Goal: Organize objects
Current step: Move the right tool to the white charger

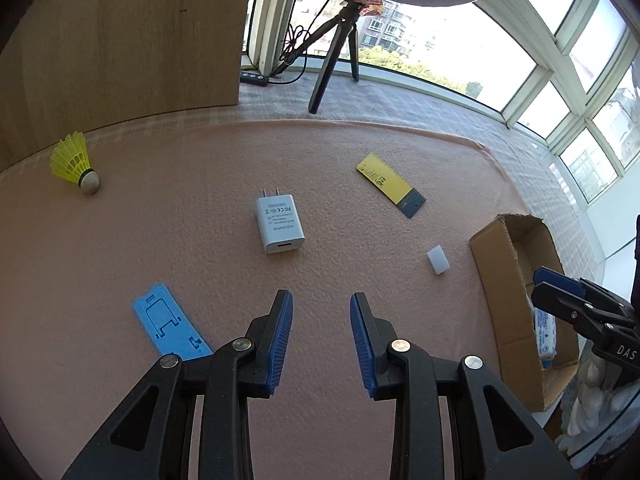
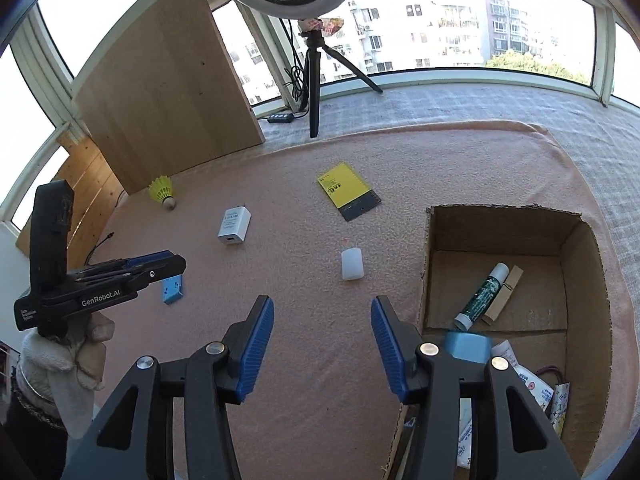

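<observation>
On the pink cloth (image 1: 200, 240) several loose things are spread, with a cardboard box (image 2: 436, 240) set at its right edge. At the far left corner, close to a wooden board (image 1: 120, 40), a yellow shuttlecock (image 1: 74, 162) is laid on its side. Toward the near left, a blue phone stand (image 1: 168, 328) is seen flat on the cloth, just beside the left gripper (image 1: 321, 308). That gripper is held above the cloth with its blue pads parted and nothing between them — released. Near the middle a white charger (image 1: 279, 224) is laid flat, prongs toward the far edge. Right of it and farther back, a yellow-and-dark card (image 1: 390, 184) is found, and nearer the box a small white cap (image 1: 438, 259) rests alone. The right gripper (image 2: 322, 320) is likewise held open and empty, beside the box's left wall. Inside the box a green-and-white tube (image 2: 482, 296) and a tan stick (image 2: 503, 295) are lying side by side — touching — with printed packets (image 2: 532, 384) at the near end.
</observation>
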### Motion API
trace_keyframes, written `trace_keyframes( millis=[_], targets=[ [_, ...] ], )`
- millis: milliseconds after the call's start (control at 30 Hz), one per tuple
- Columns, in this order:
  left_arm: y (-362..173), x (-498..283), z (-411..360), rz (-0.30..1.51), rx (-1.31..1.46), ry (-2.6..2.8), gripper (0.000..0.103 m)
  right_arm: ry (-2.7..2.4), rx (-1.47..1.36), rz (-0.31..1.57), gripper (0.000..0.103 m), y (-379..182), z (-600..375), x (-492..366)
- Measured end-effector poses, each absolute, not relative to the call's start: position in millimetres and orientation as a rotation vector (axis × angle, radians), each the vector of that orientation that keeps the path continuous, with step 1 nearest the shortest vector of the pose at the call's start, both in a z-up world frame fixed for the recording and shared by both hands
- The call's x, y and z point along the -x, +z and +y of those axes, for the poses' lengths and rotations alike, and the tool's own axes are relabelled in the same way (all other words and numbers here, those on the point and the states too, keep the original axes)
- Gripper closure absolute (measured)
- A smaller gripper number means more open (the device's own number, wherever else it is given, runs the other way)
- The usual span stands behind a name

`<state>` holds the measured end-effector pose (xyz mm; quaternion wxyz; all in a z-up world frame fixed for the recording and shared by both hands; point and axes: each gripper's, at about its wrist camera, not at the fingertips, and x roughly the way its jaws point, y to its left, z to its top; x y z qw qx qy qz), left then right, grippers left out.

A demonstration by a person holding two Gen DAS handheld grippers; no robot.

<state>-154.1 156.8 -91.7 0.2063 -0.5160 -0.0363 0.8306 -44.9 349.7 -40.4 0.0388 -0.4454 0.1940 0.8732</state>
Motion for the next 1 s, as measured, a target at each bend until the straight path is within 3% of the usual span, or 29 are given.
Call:
trace_keyframes(
  millis=[133, 333, 1000],
  targets=[
    [-101, 171, 143, -0.138, 1.433, 2.295, 0.057, 2.696, 1.431, 0.672, 0.056, -49, 341, 84],
    [-117, 194, 137, -0.147, 1.451, 2.261, 0.055, 2.68, 1.548, 0.889, 0.056, -74, 335, 136],
    [-161, 238, 159, -0.13, 1.475, 2.197, 0.056, 2.602, 1.753, 0.964, 0.056, -132, 309, 236]
  ],
)
